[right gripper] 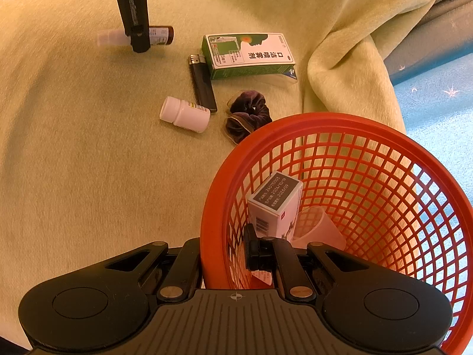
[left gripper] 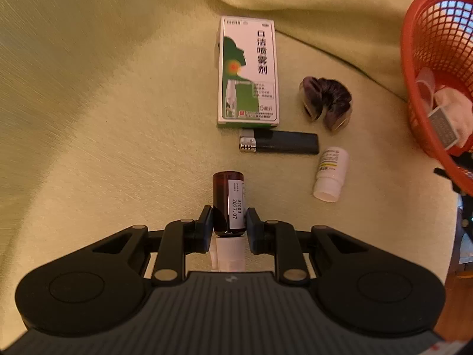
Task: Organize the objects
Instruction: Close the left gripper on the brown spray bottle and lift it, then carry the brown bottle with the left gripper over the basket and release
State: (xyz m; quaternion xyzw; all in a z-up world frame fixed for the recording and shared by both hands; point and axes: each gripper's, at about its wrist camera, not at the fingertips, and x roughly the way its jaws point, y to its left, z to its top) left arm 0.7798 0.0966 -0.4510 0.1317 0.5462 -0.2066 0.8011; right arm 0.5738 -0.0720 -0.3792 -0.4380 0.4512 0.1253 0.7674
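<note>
Where the left gripper [left gripper: 229, 226] reaches over the yellow-green blanket [left gripper: 103, 103], its fingers sit on either side of a brown bottle [left gripper: 227, 204] lying flat; the left finger touches the glass, the right finger shows a thin gap, so the bottle is bracketed rather than firmly squeezed. The bottle's white label reads "M1003" and "2027.07"; its clear cap [left gripper: 227, 256] points back toward the gripper body.

Beyond it lies a green and white box [left gripper: 247, 72] with large Chinese characters and a head in profile. Just below the box is a black lighter [left gripper: 279, 144], then a white pill bottle [left gripper: 330, 174] on its side, its label too small to read, and a dark purple hair tie [left gripper: 325, 102].

The right gripper [right gripper: 224, 254] is clamped on the rim of the red basket [right gripper: 384, 153], one finger outside the wall, one inside. In the basket stands a white box [right gripper: 273, 204] with a grey label of dates and a barcode, beside a clear plastic cup [right gripper: 316, 224]. The basket's near rim is hidden behind the gripper body.
</note>
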